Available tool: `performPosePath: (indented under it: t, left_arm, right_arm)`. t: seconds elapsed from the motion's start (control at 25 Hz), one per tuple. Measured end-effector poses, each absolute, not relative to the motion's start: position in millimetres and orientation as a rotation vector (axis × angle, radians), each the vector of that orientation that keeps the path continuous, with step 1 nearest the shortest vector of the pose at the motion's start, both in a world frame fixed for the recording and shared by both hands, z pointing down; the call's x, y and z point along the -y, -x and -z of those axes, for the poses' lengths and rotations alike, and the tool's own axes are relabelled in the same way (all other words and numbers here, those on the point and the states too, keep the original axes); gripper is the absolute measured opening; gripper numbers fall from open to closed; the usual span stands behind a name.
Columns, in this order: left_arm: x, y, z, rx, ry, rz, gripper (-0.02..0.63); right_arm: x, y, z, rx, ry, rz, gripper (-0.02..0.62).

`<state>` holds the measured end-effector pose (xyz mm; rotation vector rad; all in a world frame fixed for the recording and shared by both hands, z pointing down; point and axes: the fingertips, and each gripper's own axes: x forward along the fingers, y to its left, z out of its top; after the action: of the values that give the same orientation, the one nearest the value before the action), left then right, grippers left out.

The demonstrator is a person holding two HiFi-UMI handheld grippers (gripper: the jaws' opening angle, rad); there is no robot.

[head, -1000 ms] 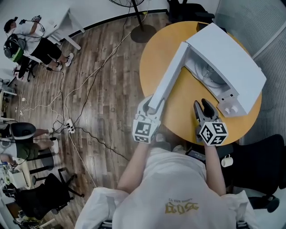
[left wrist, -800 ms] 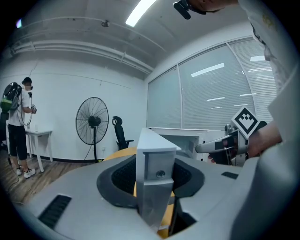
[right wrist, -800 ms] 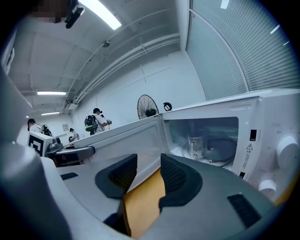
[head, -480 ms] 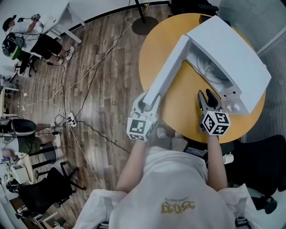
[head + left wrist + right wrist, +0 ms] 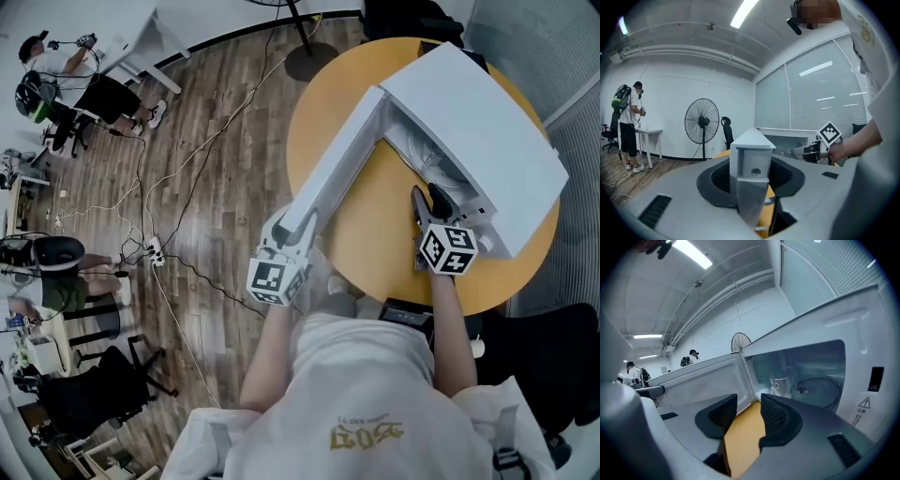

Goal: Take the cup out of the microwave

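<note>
Microwave (image 5: pixel 478 112) sits on a round yellow table (image 5: pixel 375 234); its door (image 5: pixel 337 178) is swung wide open, reaching out from the microwave's left front corner past the table edge; cavity is open to the front.

Inside the microwave: one cup (image 5: pixel 781 383), pale and see-through looking, at the left part of the cavity near the door hinge; a round glass plate (image 5: pixel 820 392) lies on the cavity floor to the cup's right; can't tell if the cup stands on the plate's rim or just beside it; nothing else made out in there.

Left gripper (image 5: pixel 298 225) is at the door's free end, the end farthest from the microwave; jaws partly closed and clamped on the door's edge, white door end filling the gap between the pads (image 5: pixel 717 178).

Right gripper (image 5: pixel 431 199) is over the table just in front of the microwave opening, pointing into the cavity; jaws stand apart with a moderate gap, nothing between them, only table showing through; pads touch nothing; cup is ahead of the jaws, apart from them.

Cup stands upright, long axis vertical, mouth up; a small handle seems to sit low on its left side, toward the hinge; too small to be sure.
</note>
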<state>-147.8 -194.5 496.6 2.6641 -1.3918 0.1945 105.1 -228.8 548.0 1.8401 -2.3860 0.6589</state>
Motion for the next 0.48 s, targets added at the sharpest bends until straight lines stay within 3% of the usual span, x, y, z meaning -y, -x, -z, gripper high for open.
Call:
performPosePath:
  t: [0.48]
  left_arm:
    - [194.2,139.5,-497.9,1.426,-2.650,-0.188,0.178]
  right_arm:
    - [254.5,-119.3,-566.8,2.374,-1.813,-0.666,0.161]
